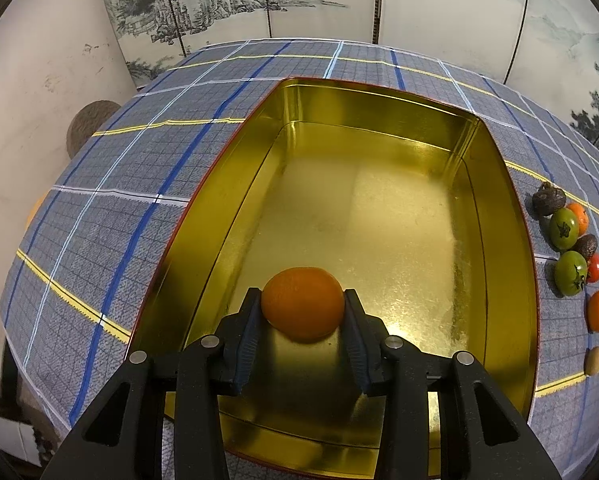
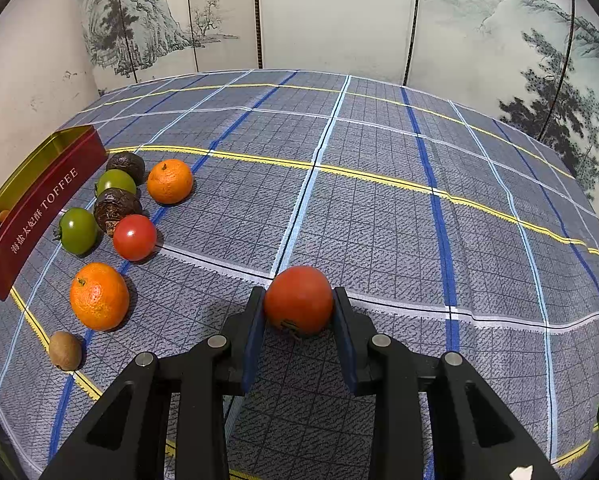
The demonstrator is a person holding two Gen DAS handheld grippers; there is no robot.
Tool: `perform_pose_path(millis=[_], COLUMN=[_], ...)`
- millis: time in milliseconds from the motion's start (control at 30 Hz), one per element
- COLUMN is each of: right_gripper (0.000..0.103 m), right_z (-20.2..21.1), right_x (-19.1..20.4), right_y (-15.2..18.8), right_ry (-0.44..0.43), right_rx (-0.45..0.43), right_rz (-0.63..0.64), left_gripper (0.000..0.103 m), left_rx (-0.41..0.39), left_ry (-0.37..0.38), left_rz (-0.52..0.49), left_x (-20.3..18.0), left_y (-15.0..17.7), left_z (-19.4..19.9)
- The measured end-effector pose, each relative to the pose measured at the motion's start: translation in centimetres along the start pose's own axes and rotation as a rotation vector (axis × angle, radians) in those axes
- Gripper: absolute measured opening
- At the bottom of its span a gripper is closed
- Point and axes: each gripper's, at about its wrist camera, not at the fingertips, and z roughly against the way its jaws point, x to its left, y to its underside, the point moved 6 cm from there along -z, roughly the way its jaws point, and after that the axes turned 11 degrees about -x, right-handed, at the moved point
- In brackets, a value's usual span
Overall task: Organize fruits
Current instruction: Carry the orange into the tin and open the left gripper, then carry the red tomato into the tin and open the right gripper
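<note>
**Both tongs loaded: a mandarin over the tin, a tomato over the cloth**

Left wrist view: the left tongs point(image 1: 303, 306) are clamped on a mandarin point(image 1: 302, 303), one pad on each flank, held just ahead of the tips above the near end of the open gold tin point(image 1: 511, 216). Nothing else shows in the tin. To the right of the tongs, past the tin's wall, the other fruits point(image 1: 571, 248) lie in a loose row on the checked bench point(image 1: 111, 208). The mandarin looks light, with a dimpled, yielding peel; gripping across its widest middle, as here, seems safest, since hard pressure would probably bruise it.

Right wrist view: the right tongs point(image 2: 298, 303) are clamped on a red tomato point(image 2: 298, 300), its stem end facing down, above bare cloth. Well to the left lie two mandarins point(image 2: 99, 296), two green tomatoes point(image 2: 78, 230), another red tomato point(image 2: 134, 237), two dark wrinkled fruits point(image 2: 116, 205) and a kiwi point(image 2: 65, 350), beside the tin's red wall. The tomato's skin is smooth and glossy, so likely slippery and easily split; a gentle hold at its widest part suits it.
</note>
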Motion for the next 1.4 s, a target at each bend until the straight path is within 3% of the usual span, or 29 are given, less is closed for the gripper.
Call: perform_pose_path(millis=[133,267,400,667,800,967,1167,1400], right_gripper=[0.029,0.029,0.029,0.029,0.029,0.029,0.029,0.029], right_z=[0.0,0.0,0.4,2.6,3.3,3.5,3.0,1.8], right_x=[0.0,-0.2,-0.1,2.8,6.7,13.2,21.6,28.8], right_y=[0.0,-0.1,-0.4,-4.3,-6.5,-8.2,-8.7,-7.5], right_ry=[0.004,0.014,0.015,-0.052,-0.152,-0.288,-0.446,-0.528], right_rx=[0.005,0.01,0.005,-0.072,-0.1,-0.116,-0.098,-0.056], right_rz=[-0.005,-0.008,-0.021,-0.008,0.006,0.067,0.144,0.262], left_gripper=[0.043,0.054,0.057,0.073,0.078,0.078,0.079,0.079], left_rx=[-0.009,-0.025,-0.045,-0.132,-0.16,-0.176,-0.141,-0.117], left_ry=[0.004,0.017,0.033,0.091,0.084,0.005,-0.048,-0.115], left_rz=[0.007,0.015,0.012,0.078,0.155,0.202,0.267,0.283], left_x=[0.1,0.0,-0.3,0.4,2.5,6.1,9.2,11.2], left_y=[-0.3,-0.6,-0.8,-2.3,-2.8,-2.5,-0.4,1.7], left_z=[0.3,0.8,1.5,4.4,5.9,7.0,7.6,7.8])
